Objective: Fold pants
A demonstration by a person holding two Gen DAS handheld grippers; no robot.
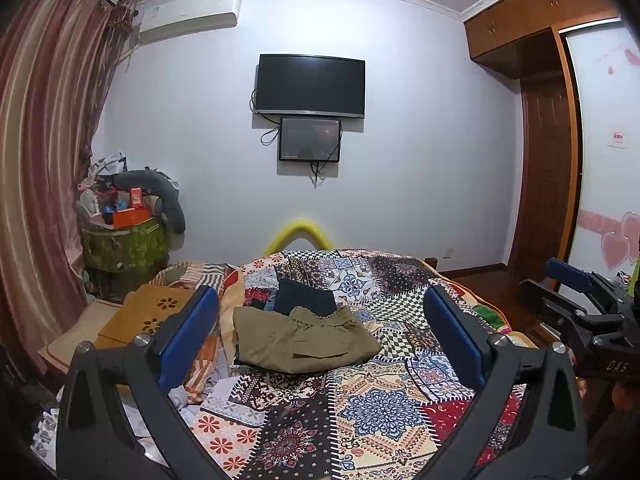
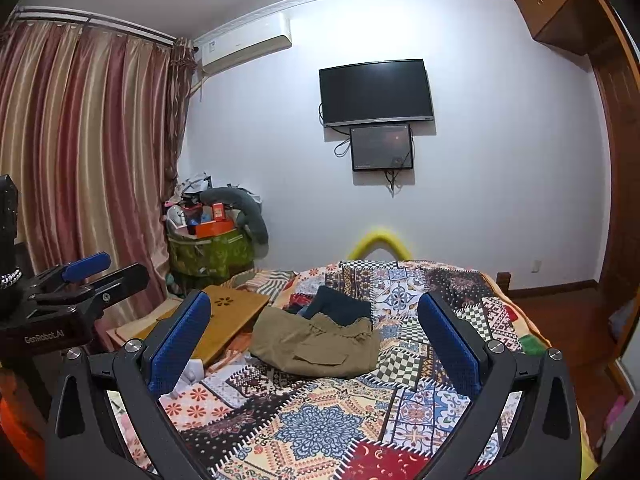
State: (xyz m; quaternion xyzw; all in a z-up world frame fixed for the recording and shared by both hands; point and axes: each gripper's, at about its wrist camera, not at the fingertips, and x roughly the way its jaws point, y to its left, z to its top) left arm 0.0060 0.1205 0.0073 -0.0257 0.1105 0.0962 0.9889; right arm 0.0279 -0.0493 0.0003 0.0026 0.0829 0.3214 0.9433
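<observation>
Bed (image 1: pixel 384 412): fills the lower half of both views under a patchwork quilt; everything I work on lies on it.
Khaki pants (image 1: pixel 300 340): centre of the left wrist view, just above the middle of the quilt (image 2: pixel 320 420); they lie as a compact bundle, waistband ruffled at the top edge, a pocket flap showing on the near face. In the right wrist view they sit centre frame at (image 2: pixel 316 344).
Dark garment (image 1: pixel 306 296): just behind the khaki pants and touching them, partly tucked under the waistband side; whether it is folded I cannot tell.
Left gripper (image 1: pixel 320 344): my jaws are spread wide and empty, held above the bed, the khaki bundle framed between them.
Right gripper (image 2: pixel 314 344): jaws likewise spread and holding nothing, aimed at the same bundle from slightly to the right.
Step in hand: I judge the khaki pants to be folded already, or close to it; neither gripper touches cloth.
Next move: I would either square up the loose waistband edge or leave the bundle be; any new grasp calls for lowering toward an edge and closing on one layer only.
</observation>
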